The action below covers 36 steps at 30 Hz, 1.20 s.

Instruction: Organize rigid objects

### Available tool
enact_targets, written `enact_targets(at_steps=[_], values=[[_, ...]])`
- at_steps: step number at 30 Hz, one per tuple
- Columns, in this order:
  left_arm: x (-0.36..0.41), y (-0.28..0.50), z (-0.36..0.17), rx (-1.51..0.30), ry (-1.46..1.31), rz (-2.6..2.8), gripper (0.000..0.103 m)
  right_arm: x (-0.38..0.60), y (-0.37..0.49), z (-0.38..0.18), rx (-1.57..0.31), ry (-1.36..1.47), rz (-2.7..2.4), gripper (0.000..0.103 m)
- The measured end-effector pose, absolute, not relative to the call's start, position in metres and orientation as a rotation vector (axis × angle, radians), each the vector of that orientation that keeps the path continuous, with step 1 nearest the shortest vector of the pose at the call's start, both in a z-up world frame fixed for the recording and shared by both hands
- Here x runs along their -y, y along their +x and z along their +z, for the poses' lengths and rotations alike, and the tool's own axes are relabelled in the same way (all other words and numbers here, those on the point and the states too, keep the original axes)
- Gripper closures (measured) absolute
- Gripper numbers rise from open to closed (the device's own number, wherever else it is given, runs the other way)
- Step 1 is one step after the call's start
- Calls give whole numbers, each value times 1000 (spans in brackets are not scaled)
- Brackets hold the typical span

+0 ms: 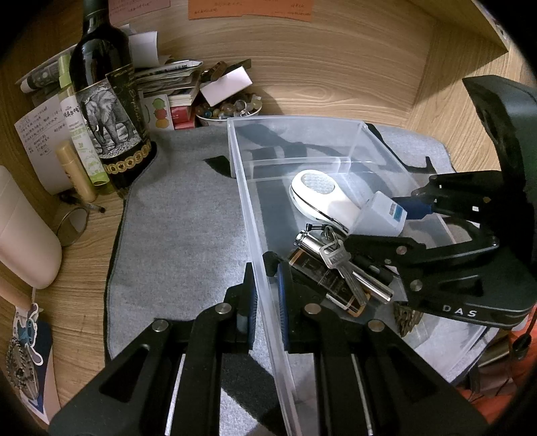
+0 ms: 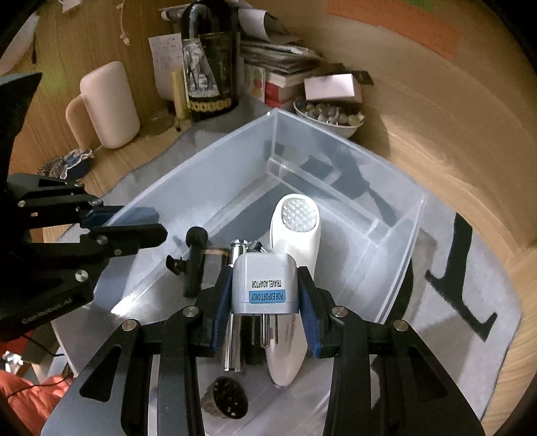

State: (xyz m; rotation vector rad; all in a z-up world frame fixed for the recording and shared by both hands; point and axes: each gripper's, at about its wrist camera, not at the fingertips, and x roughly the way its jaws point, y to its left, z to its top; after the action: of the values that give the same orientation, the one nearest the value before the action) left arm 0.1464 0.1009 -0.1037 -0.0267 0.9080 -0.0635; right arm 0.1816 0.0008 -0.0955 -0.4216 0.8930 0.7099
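Steadying the bin (image 1: pixel 265 302) wall with left jaws clamped, your right gripper (image 2: pixel 265 295) grips the adaptor (image 2: pixel 265 285) over the bin; next, release it.

A wood-grain desk (image 1: pixel 84 268) with wooden back panel (image 1: pixel 335 67) and side wall (image 1: pixel 470 84); grey cloth mat (image 1: pixel 174 234) spread on it; orange paper (image 1: pixel 251 10) pinned above; dim, warm light.

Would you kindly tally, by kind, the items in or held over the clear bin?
White handheld device: 1
Travel adaptor, in the right claw: 1
Key bunch: 1
Silver cylinder: 1
Amber-edged block: 1
Brown pod: 1
Black knobbed piece: 1
Total, clear bin aside: 7
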Motion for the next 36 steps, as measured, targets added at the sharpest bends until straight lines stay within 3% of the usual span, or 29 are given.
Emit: enact_targets(at_steps=[4,10,15,19,26,30,34,36], values=[[-101,147,-104,-909,-26,-63,92,-1,182,-97,-901,-420,701,67],[-102,146,-102,-902,-27,-57,92,3,177,-89,-866,-421,697,50],[-102,144,-96,-889,-24,-49,92,15,171,-72,-819,-382,687,47],[-102,139,-87,-867,-21,-43,89,30,163,-55,-761,-338,665,39],[-97,118,-53,-747,-18,-43,62,63,139,-21,-630,-251,582,20],[-86,98,-30,-638,-6,-44,42,82,124,-6,-573,-200,546,17],[-71,76,-13,-531,5,-46,26,98,105,3,-503,-158,496,0],[-63,65,-6,-477,9,-46,17,104,96,6,-472,-151,477,0]])
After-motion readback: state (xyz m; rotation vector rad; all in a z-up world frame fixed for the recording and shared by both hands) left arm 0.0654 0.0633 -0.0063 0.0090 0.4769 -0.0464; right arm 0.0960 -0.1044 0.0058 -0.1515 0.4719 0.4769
